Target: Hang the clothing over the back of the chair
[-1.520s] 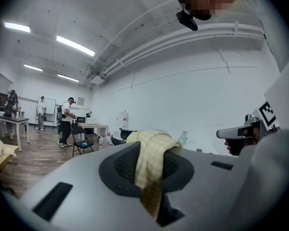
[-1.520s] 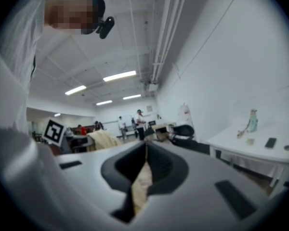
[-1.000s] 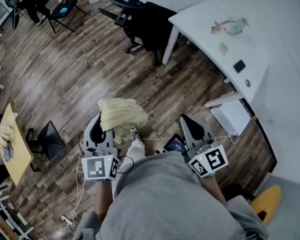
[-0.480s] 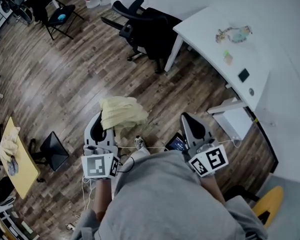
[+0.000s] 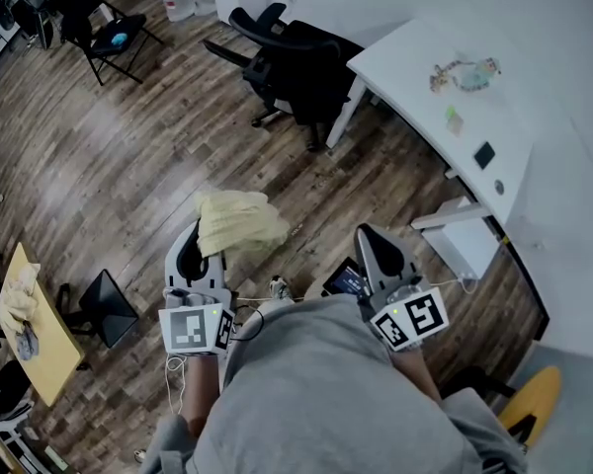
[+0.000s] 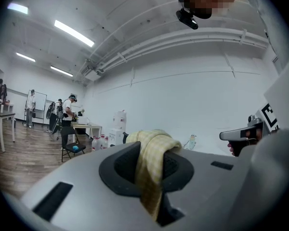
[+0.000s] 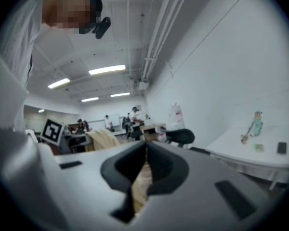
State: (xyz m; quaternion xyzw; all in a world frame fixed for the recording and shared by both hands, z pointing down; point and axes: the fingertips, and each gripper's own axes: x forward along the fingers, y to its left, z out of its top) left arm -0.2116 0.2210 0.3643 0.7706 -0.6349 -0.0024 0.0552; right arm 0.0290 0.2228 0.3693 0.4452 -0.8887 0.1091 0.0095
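Wood flooring (image 5: 128, 166) separates the black office chair (image 5: 296, 62) from the yellow garment (image 5: 239, 223), which is pinched in the left hand-held gripper (image 5: 200, 235); the right hand-held gripper (image 5: 366, 235) seems pressed together, empty. Carrying is judged under way; draping it over that chair is needed next.

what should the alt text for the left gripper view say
The left gripper is clamped on a pale yellow checked garment that drapes over its jaws. Beyond are a white wall, the right gripper at the right edge, and people by tables at far left.
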